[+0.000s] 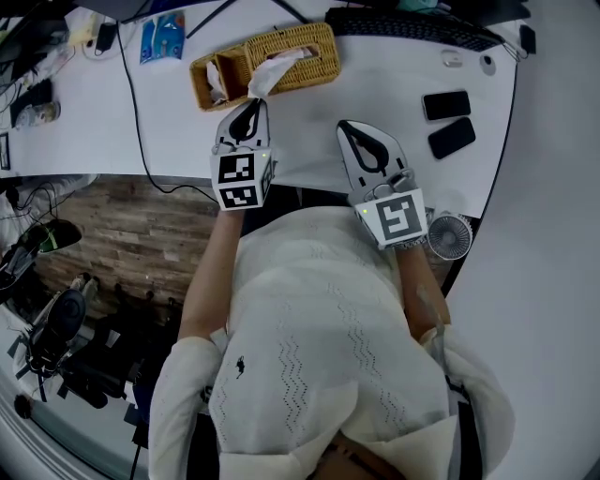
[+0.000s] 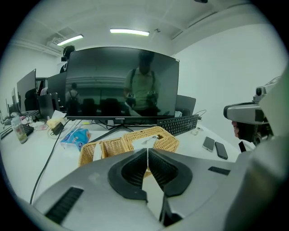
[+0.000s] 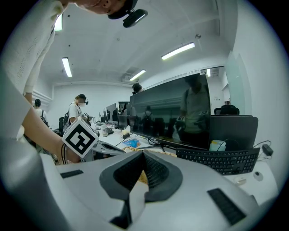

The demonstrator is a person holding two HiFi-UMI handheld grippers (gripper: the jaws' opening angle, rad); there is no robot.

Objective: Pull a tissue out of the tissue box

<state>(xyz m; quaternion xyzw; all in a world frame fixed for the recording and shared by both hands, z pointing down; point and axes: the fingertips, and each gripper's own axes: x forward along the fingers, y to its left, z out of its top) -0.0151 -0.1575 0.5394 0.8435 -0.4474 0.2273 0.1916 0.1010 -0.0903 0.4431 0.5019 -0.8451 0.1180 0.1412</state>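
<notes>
nearest the person, the left gripper [image 1: 251,105] is reaching toward the oblong woven wicker tissue box [image 1: 314,66], its fingers pressed together on the free end of the thin white paper tissue [image 1: 272,73], as far as the head view is showing. the right gripper [image 1: 350,127] is hovering to the right of it, short of the box, jaws closed on nothing.

the tissue is sticking out of the slot on top of the box and trailing off the box's near edge toward the left gripper. it is looking very light, soft and easy to tear, so the crumpled free end is seeming the best place to grip, with a smooth pull along the slot. the box is probably light too and may be lifting or sliding with the pull; the idle right gripper could be steadying it.

a small open wicker compartment [image 1: 214,82] is joining the box's left end. left of the box, a thin black cable [image 1: 134,103] is running across the white desk [image 1: 375,84], with a blue plastic packet [image 1: 162,37] beyond it. right of the box, two flat black phones [image 1: 446,104] are lying well apart from it. behind the box, a black keyboard [image 1: 412,26] and a wide dark monitor [image 2: 122,83] are standing. nothing is blocking the pull.
</notes>
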